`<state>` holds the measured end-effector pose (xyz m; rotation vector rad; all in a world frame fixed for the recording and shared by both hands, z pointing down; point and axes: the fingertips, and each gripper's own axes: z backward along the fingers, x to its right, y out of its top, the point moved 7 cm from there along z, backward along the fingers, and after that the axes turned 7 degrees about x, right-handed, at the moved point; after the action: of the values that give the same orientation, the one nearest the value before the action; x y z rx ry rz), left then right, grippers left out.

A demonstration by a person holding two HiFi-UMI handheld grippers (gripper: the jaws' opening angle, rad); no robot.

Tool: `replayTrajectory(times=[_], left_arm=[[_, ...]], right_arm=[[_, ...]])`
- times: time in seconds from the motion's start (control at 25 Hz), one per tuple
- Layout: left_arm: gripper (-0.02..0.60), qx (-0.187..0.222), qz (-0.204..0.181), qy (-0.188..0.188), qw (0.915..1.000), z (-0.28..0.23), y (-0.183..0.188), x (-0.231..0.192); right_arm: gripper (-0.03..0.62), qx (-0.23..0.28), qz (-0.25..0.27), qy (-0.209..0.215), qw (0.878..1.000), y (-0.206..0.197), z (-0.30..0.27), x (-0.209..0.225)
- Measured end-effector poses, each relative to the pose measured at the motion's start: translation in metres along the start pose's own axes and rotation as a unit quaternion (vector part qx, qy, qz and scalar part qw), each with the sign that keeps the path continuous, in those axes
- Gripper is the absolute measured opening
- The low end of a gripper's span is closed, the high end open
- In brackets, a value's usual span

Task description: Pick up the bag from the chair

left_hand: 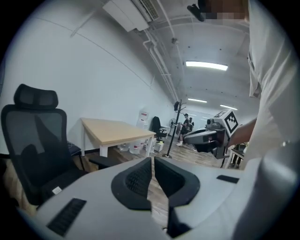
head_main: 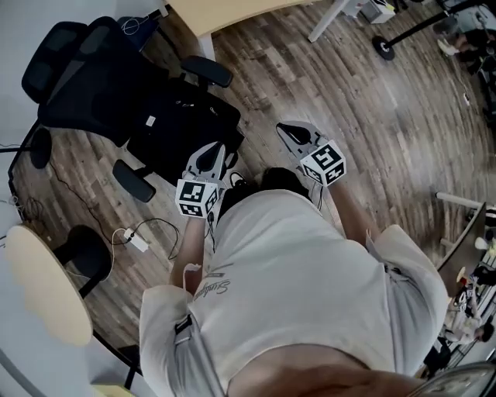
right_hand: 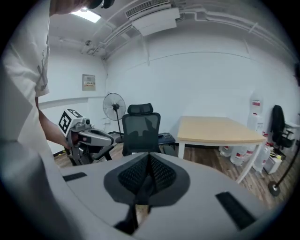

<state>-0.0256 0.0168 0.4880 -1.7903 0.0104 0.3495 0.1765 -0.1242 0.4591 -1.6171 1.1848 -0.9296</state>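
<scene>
Where the bag (head_main: 184,116) lay: on the chair (head_main: 77,74) seat, between armrests (head_main: 208,71).
Left gripper (head_main: 209,150): jaws nearly together, empty, hung near the seat.
Right gripper (head_main: 284,127): closed, empty.
Desk (head_main: 225,12): stood behind chair.

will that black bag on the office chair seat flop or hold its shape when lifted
The black soft bag probably flops: it lies spread low across the seat of the black mesh office chair. It looks flat rather than bulging, so likely light for its size.
</scene>
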Motion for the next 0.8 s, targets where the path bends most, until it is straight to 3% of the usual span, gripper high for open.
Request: replayTrajectory(times=[0.2, 0.4, 0.6, 0.8], left_arm=[[0.029, 0.009, 0.042, 0.094, 0.9947, 0.039, -0.025, -0.014], [0.029, -0.001, 0.093, 0.175, 0.9801, 0.068, -0.05, -0.016], [0.029, 0.034, 0.203, 0.194, 0.9591, 0.073, -0.071, -0.013], [0.029, 0.017, 0.205, 0.261, 0.943, 0.07, -0.089, 0.002]], right_arm=[[-0.006, -0.019, 0.021, 0.086, 0.996, 0.004, -0.038, -0.011], [-0.006, -0.046, 0.037, 0.156, 0.986, -0.003, -0.071, -0.019], [-0.006, -0.066, 0.029, 0.215, 0.974, -0.016, -0.096, -0.004], [-0.006, -0.087, 0.041, 0.278, 0.956, -0.038, -0.114, 0.013]])
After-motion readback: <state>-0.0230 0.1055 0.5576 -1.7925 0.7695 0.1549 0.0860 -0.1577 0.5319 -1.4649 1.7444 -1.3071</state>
